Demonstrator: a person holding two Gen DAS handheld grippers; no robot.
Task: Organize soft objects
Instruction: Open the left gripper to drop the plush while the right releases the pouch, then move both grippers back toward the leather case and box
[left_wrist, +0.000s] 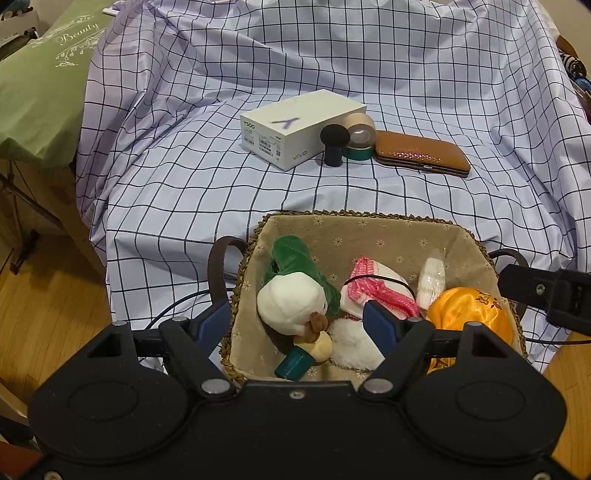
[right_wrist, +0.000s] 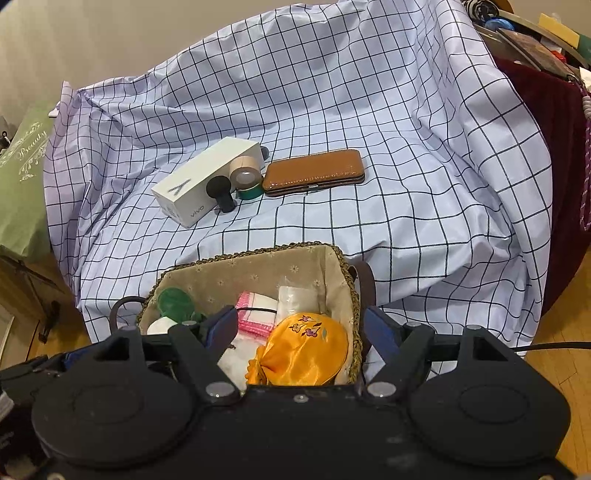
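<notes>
A woven basket (left_wrist: 354, 215) with a beige flowered lining stands at the near edge of the checked sheet. In it lie a green and white plush (left_wrist: 291, 299), a pink and white knitted cloth (left_wrist: 373, 284), a white packet (left_wrist: 432, 277) and an orange satin pouch (left_wrist: 465, 310). My left gripper (left_wrist: 295, 312) is open over the basket's left part, one finger outside the left wall and one above the plush. My right gripper (right_wrist: 301, 314) is open over the orange pouch (right_wrist: 306, 350), its right finger outside the basket's (right_wrist: 258, 253) right wall. Neither gripper has its pads pressed on anything.
Farther back on the sheet lie a white phone box (left_wrist: 295, 125), a black round-headed item (left_wrist: 334, 144), stacked tape rolls (left_wrist: 360, 138) and a brown leather case (left_wrist: 421, 153). A green pillow (left_wrist: 40, 81) is at the left. Wooden floor surrounds the bed, and a cluttered table (right_wrist: 535, 33) is at the right.
</notes>
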